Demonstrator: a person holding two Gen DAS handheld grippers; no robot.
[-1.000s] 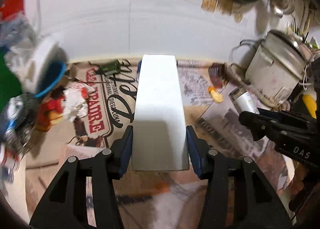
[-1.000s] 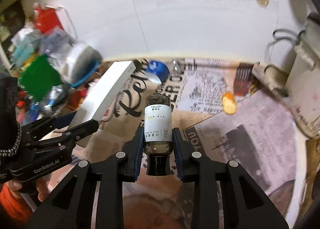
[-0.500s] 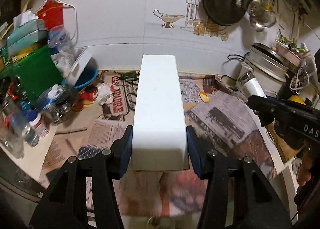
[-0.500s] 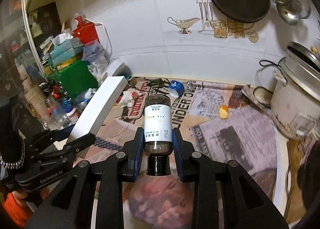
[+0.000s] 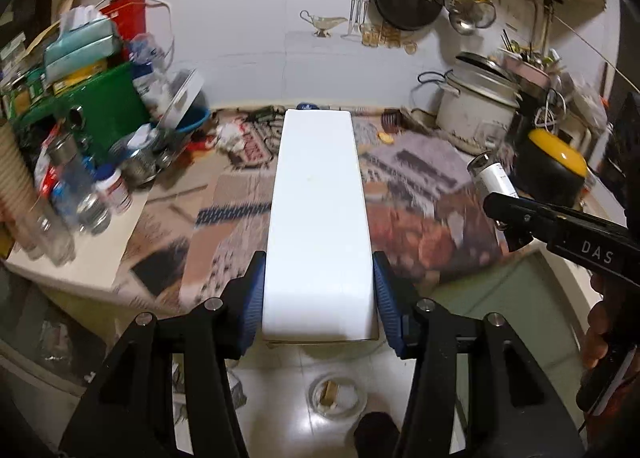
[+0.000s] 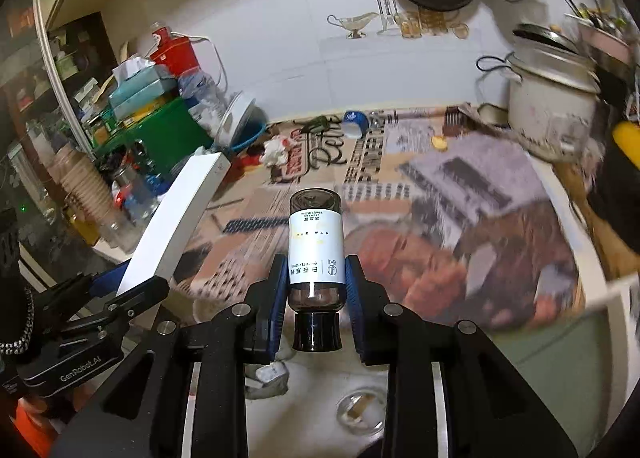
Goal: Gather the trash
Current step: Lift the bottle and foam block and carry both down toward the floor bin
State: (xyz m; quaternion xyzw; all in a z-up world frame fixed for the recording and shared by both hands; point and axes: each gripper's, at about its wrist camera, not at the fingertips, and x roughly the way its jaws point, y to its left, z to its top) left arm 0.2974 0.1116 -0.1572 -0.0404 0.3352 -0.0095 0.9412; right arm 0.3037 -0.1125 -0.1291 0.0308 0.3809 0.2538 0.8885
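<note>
My left gripper point(image 5: 319, 298) is shut on a long white box point(image 5: 318, 218) and holds it in the air, past the counter's front edge. The box also shows at the left of the right wrist view point(image 6: 176, 222). My right gripper point(image 6: 316, 282) is shut on a small bottle point(image 6: 316, 246) with a white label and a dark cap, its cap end toward the camera. The bottle also shows at the right of the left wrist view point(image 5: 492, 178). On the newspaper-covered counter point(image 6: 460, 194) lie a crumpled white wrapper point(image 6: 276, 150), a blue lid point(image 6: 355, 123) and a small orange scrap point(image 6: 439, 143).
A green bin point(image 5: 100, 106) with jars and bottles crowds the counter's left end. A rice cooker point(image 5: 476, 110) and a yellow-lidded black pot point(image 5: 554, 166) stand at the right. Pans and ladles hang on the tiled wall. A floor drain point(image 5: 338, 394) lies below on the white floor.
Both grippers have pulled back and up from the counter with the box and the bottle still held. The counter's front edge and the floor have come into view.
</note>
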